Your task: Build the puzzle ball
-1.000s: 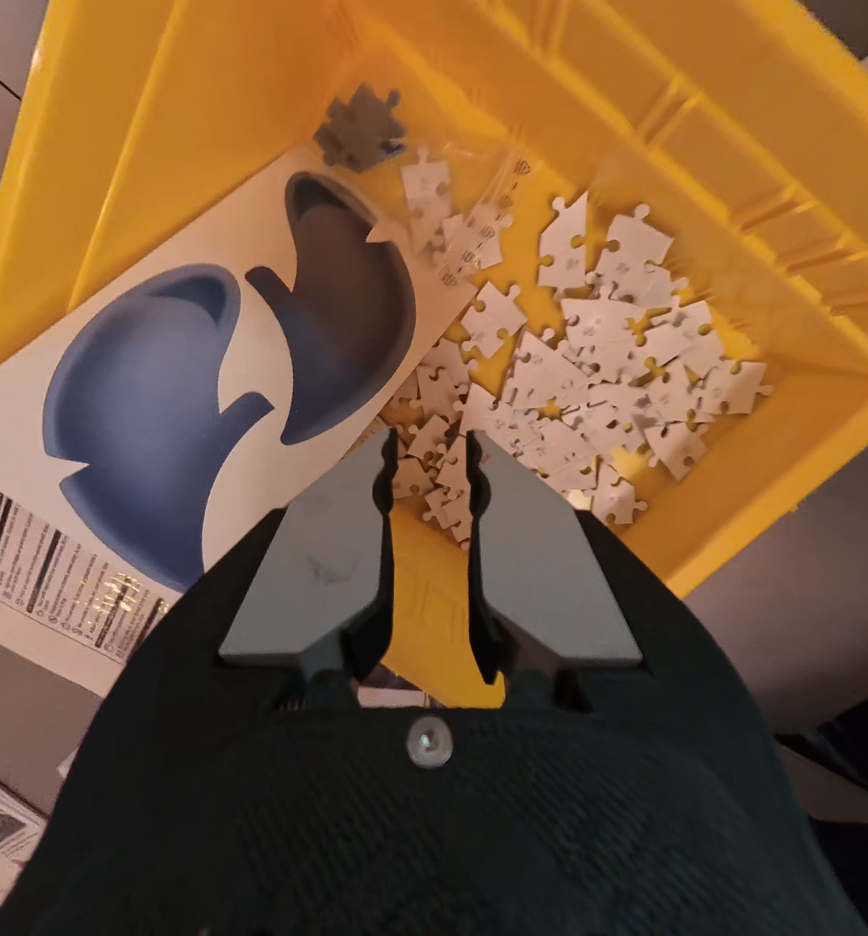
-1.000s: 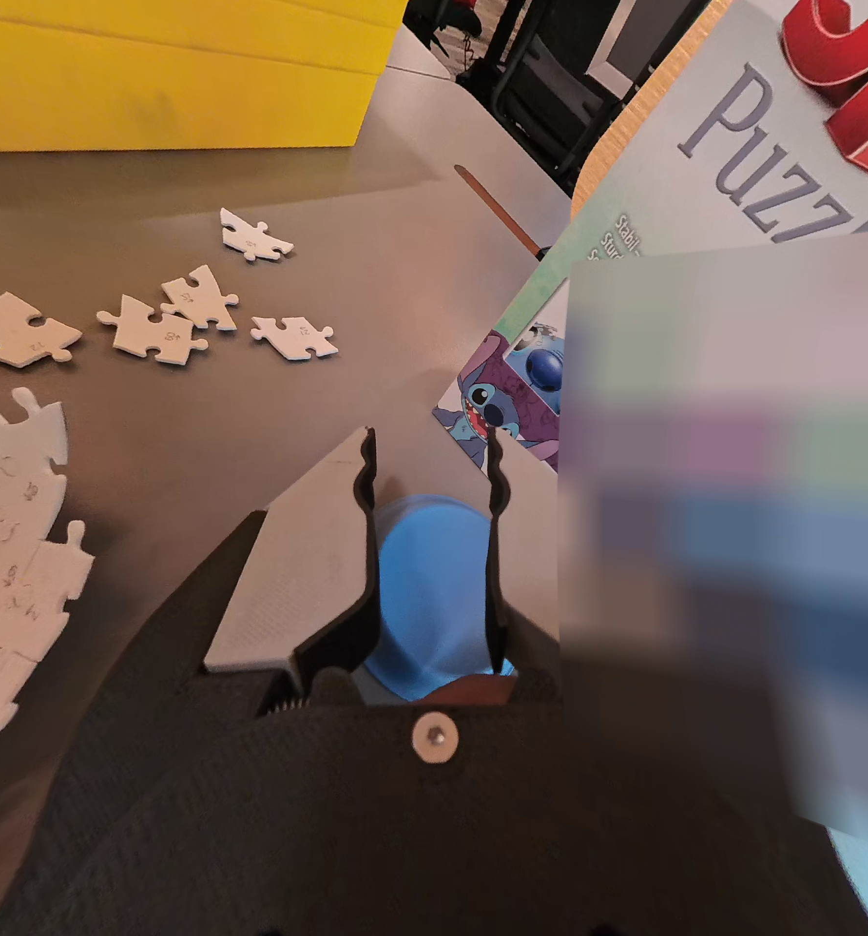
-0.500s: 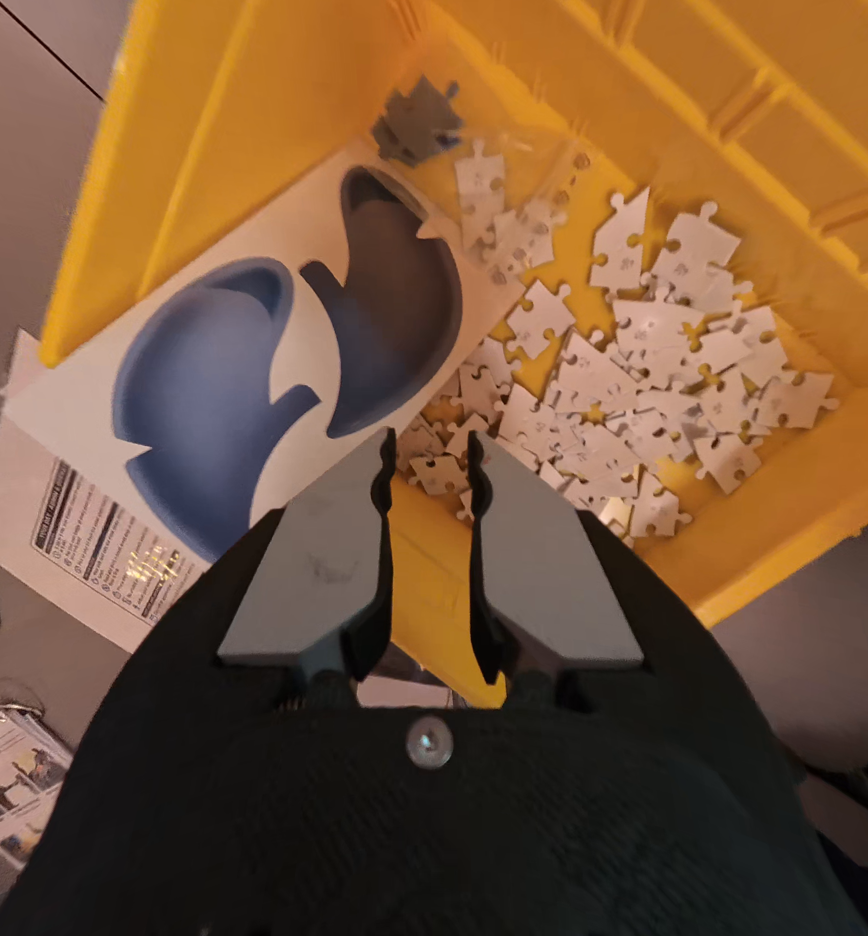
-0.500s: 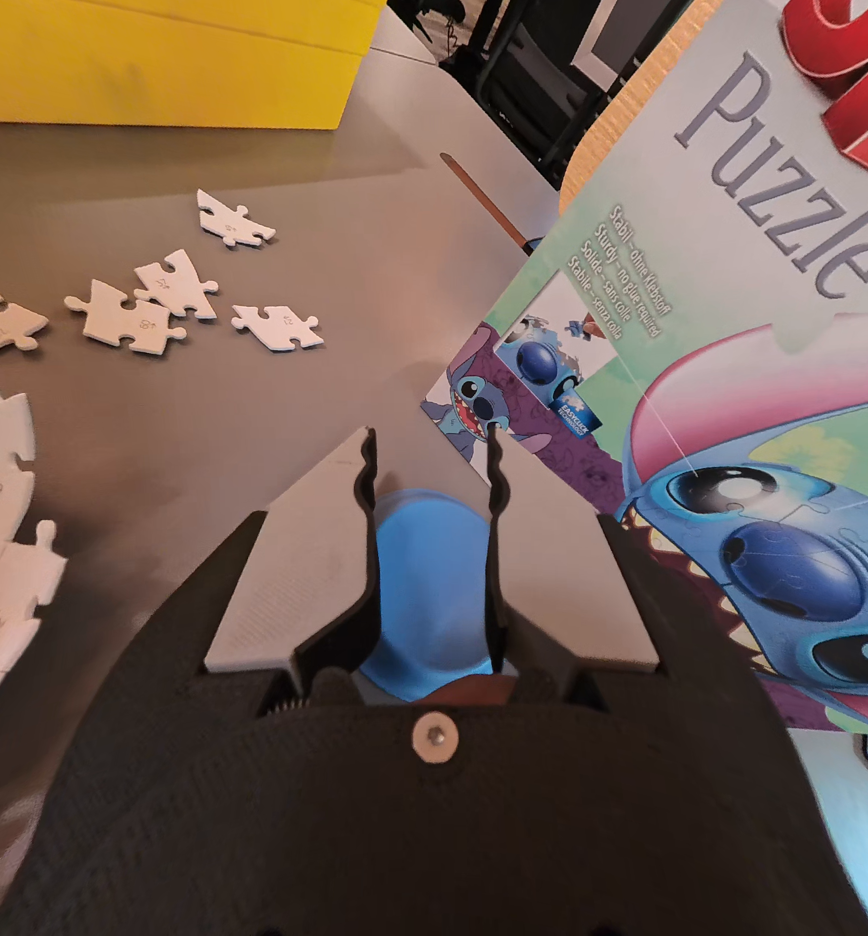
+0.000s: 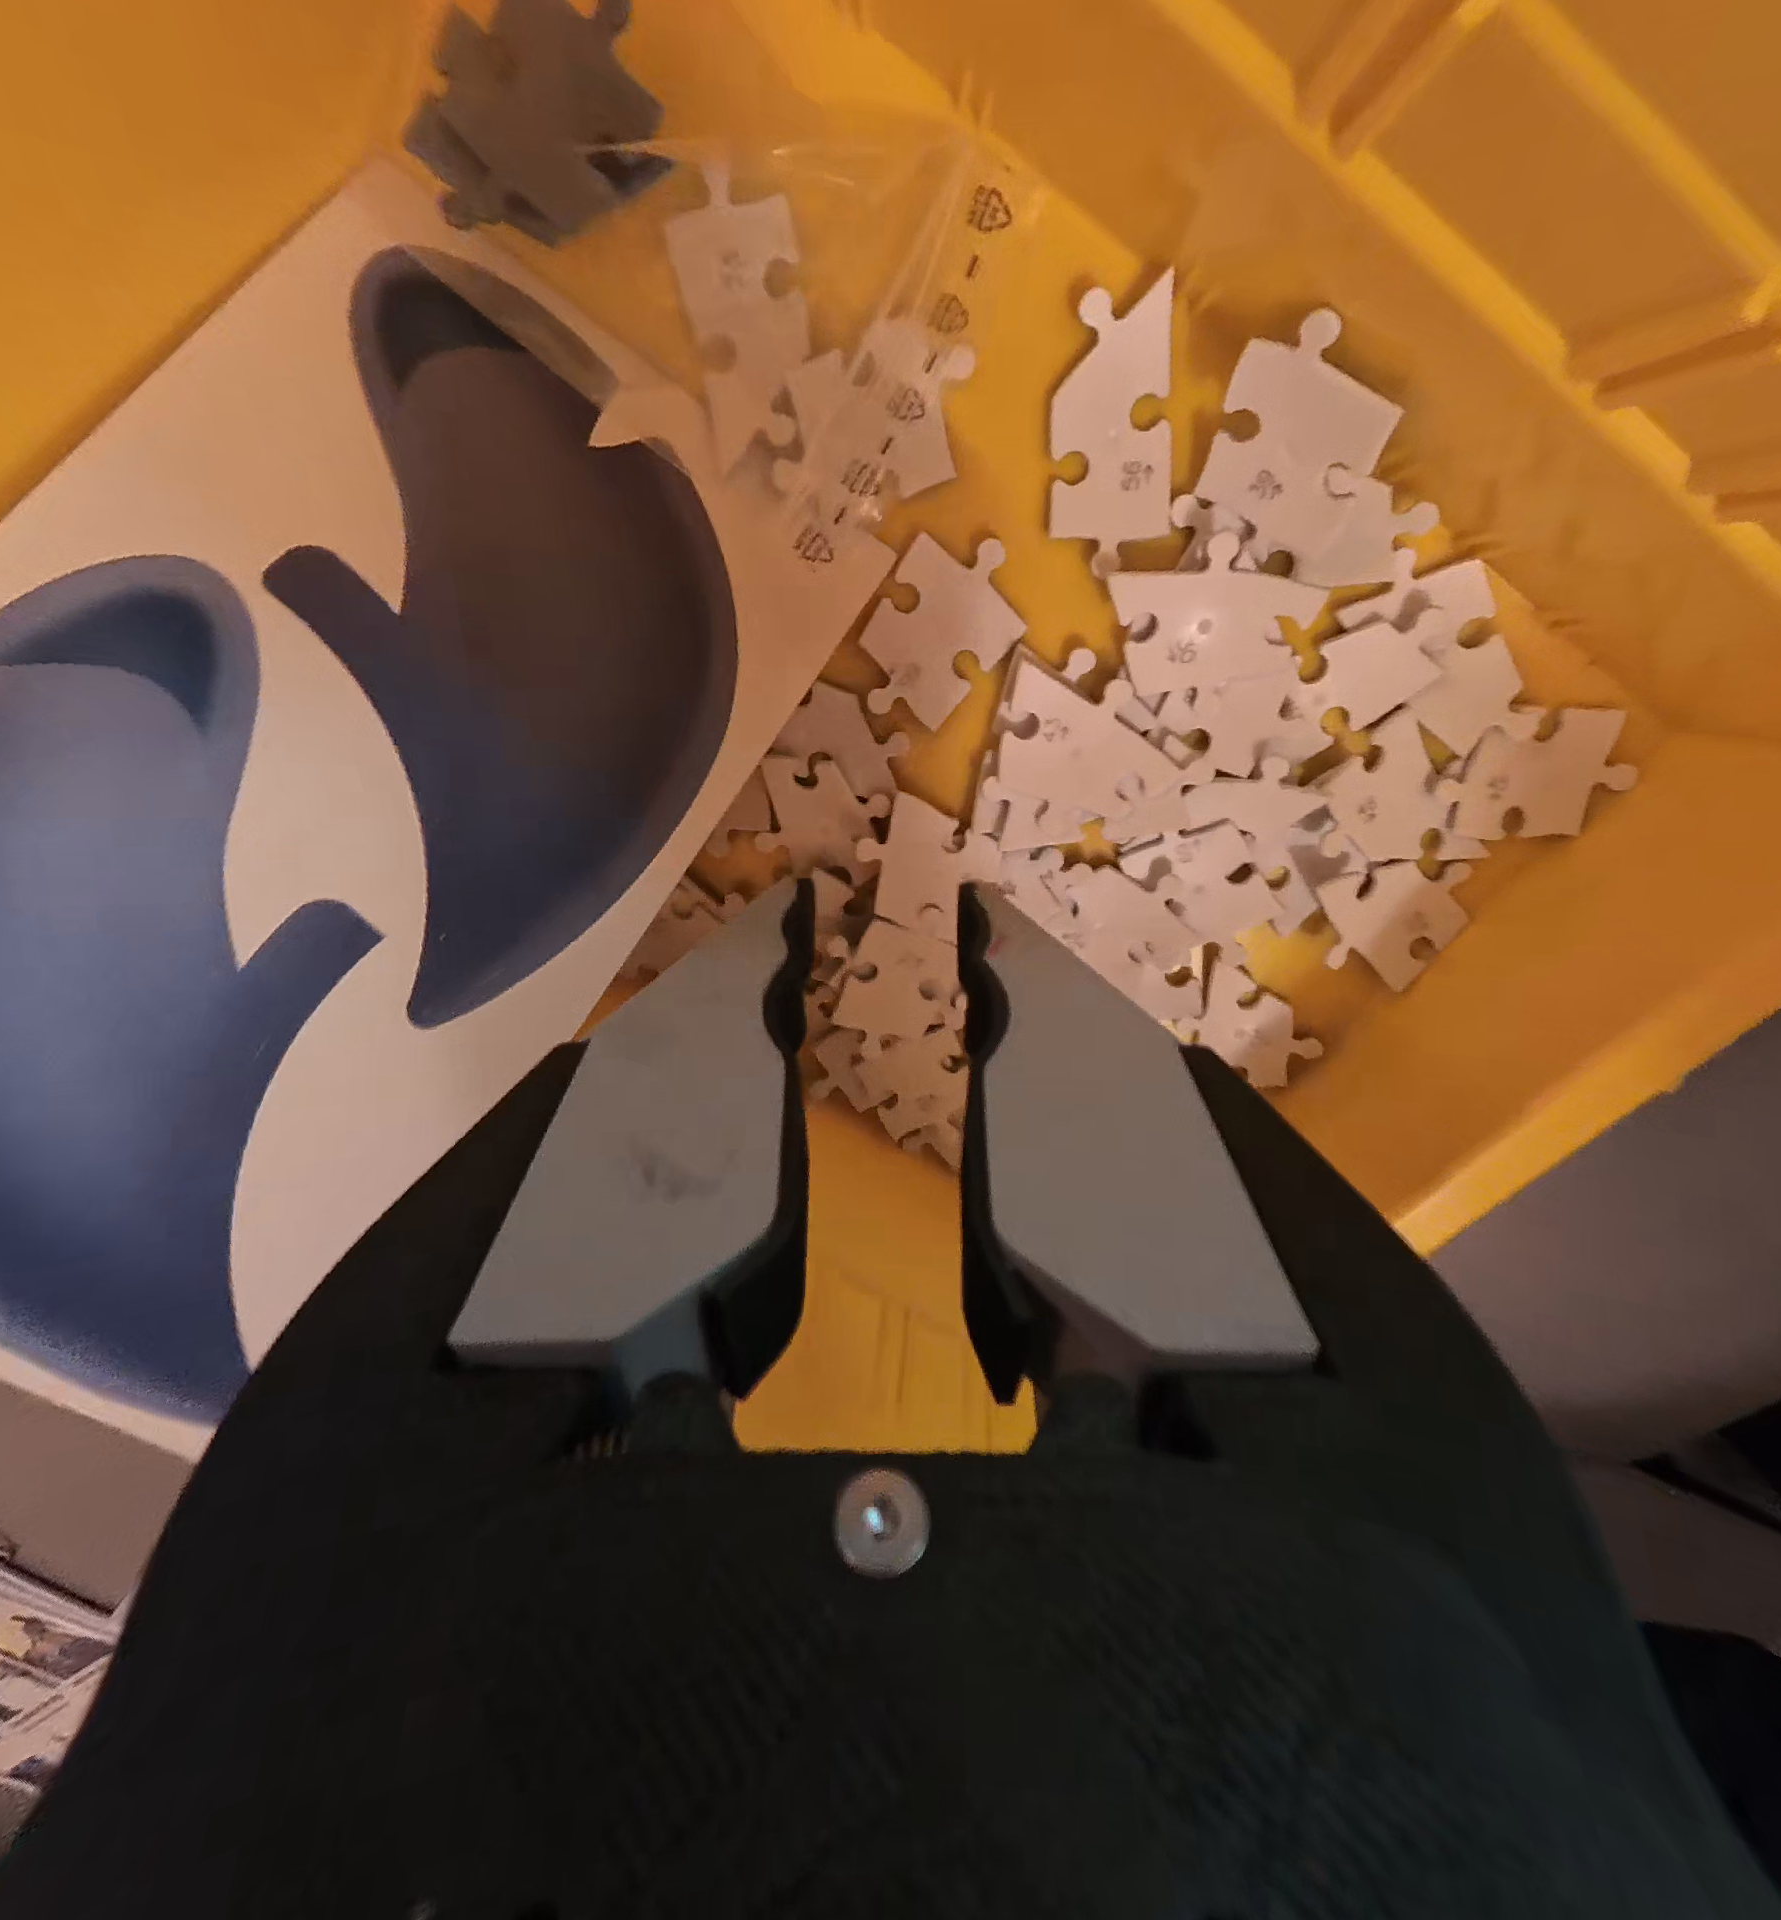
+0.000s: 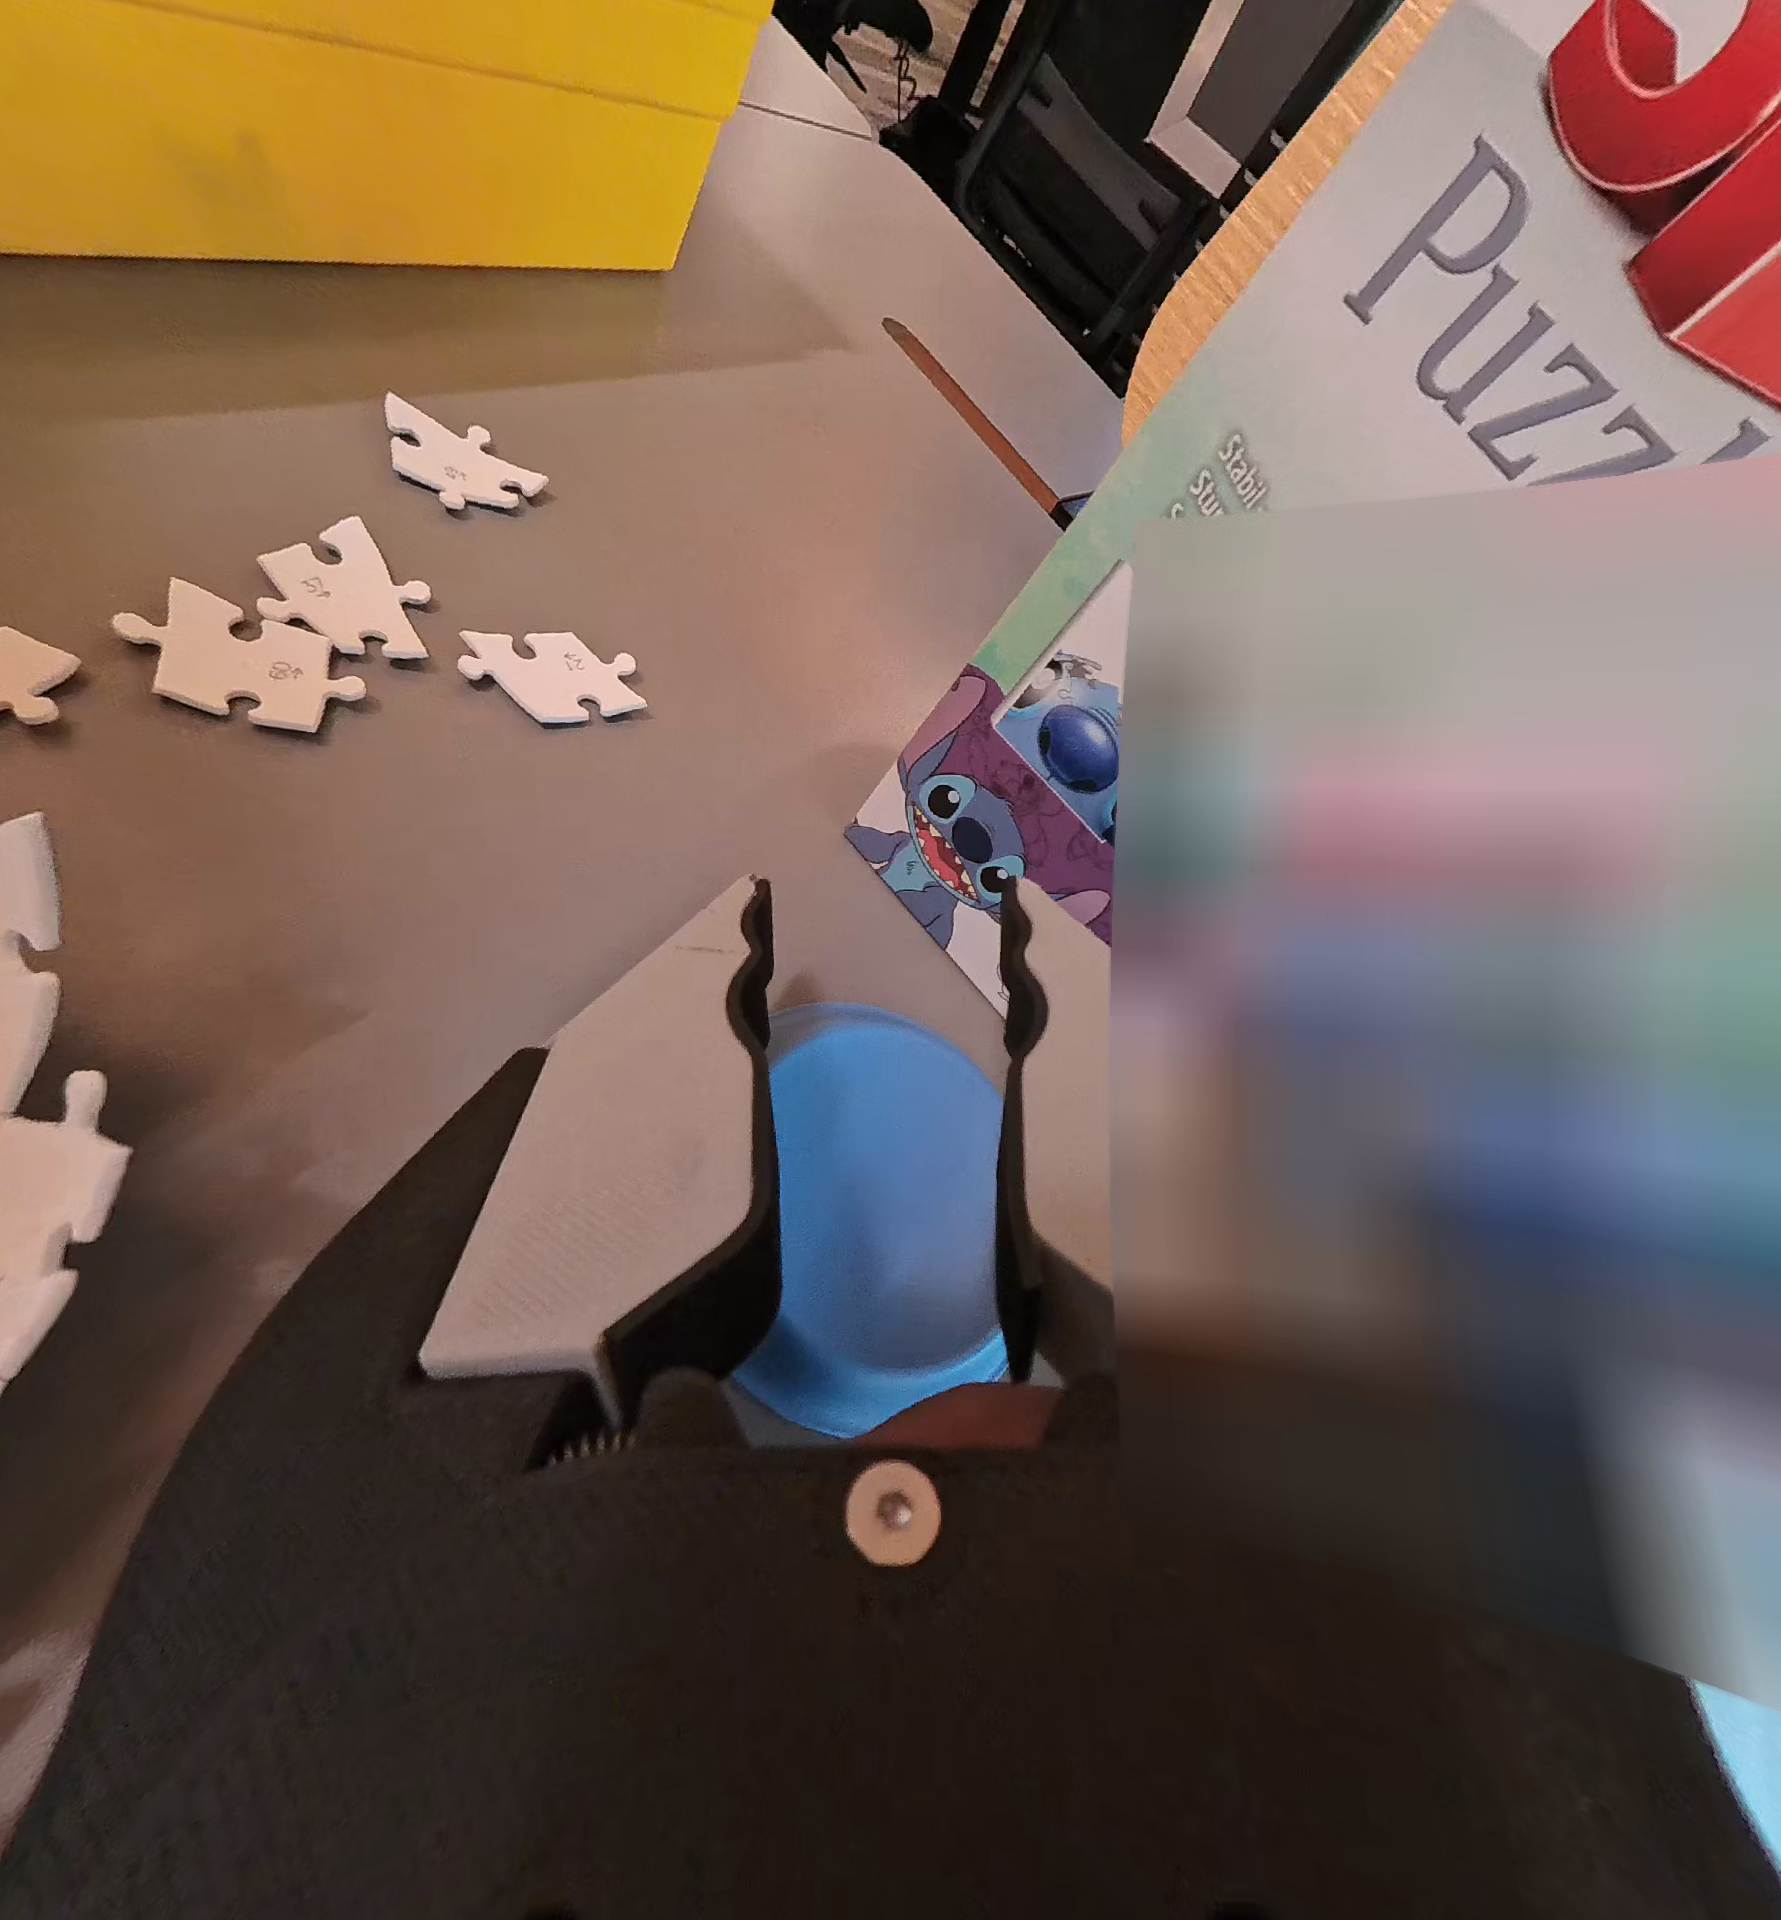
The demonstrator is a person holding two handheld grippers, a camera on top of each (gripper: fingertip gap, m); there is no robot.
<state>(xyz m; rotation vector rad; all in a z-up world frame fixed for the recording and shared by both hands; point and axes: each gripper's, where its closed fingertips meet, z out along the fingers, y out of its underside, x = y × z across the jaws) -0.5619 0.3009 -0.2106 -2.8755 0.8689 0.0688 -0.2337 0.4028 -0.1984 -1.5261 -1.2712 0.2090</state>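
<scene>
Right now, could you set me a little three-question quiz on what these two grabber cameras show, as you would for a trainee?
1. True or false: the left gripper is shut on a puzzle piece.
2. Where does the heap of white puzzle pieces lie? A) in the yellow bin B) on the puzzle box C) on the floor
3. Fill in: the thing seen between the right gripper's fingers is coloured ____.

Key
1. False: it is open, hanging over the heap.
2. A
3. Blue: a blue rounded part.
</scene>
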